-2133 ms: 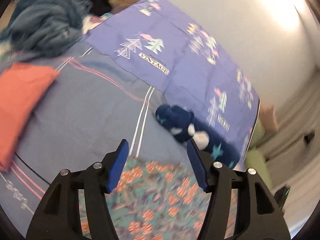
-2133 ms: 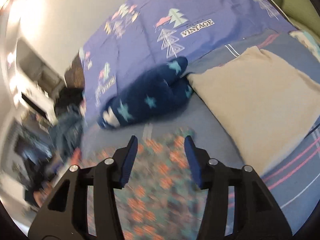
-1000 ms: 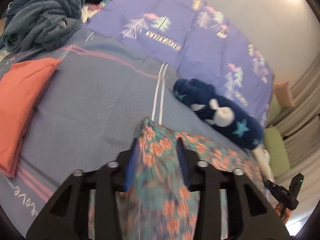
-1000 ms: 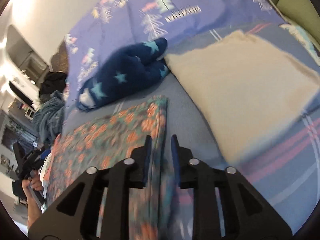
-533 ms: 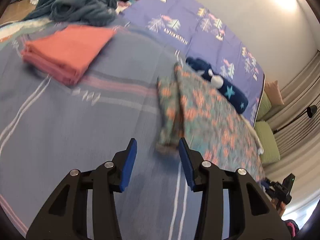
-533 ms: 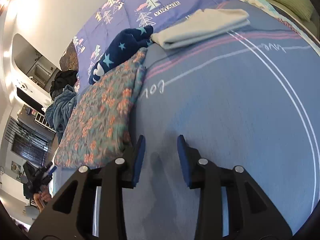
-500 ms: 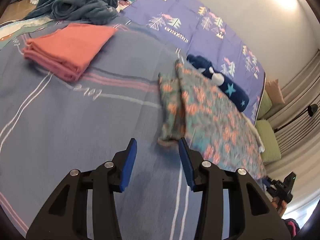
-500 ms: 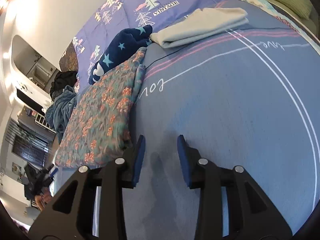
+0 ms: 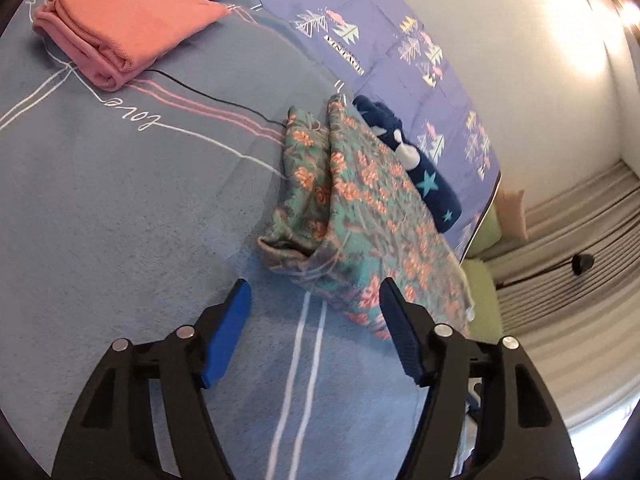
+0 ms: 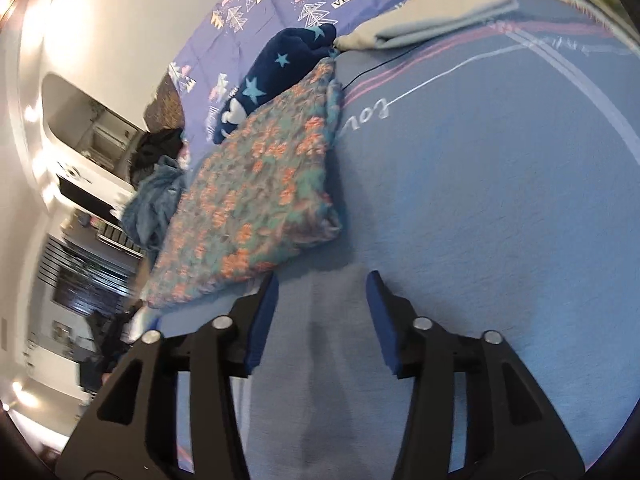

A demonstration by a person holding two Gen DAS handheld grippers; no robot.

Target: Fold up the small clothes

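A floral teal-and-orange garment (image 9: 360, 208) lies folded over on the blue-grey blanket (image 9: 120, 208). It also shows in the right wrist view (image 10: 260, 192). My left gripper (image 9: 316, 300) is open and empty, just short of the garment's near left corner. My right gripper (image 10: 322, 284) is open and empty, just below the garment's near right corner, over bare blanket (image 10: 480, 200).
A folded coral cloth (image 9: 124, 28) lies at the far left. A folded cream cloth (image 10: 432, 12) lies at the far right. A navy star-print fleece (image 9: 420, 172) lies behind the garment against a purple sheet (image 9: 380, 28). A teal bundle (image 10: 156, 204) lies beyond.
Both grippers had closed on the garment's far corners, drew them back over it, then let go. Since half a second ago both jaws have opened wider and stayed near the front edge.
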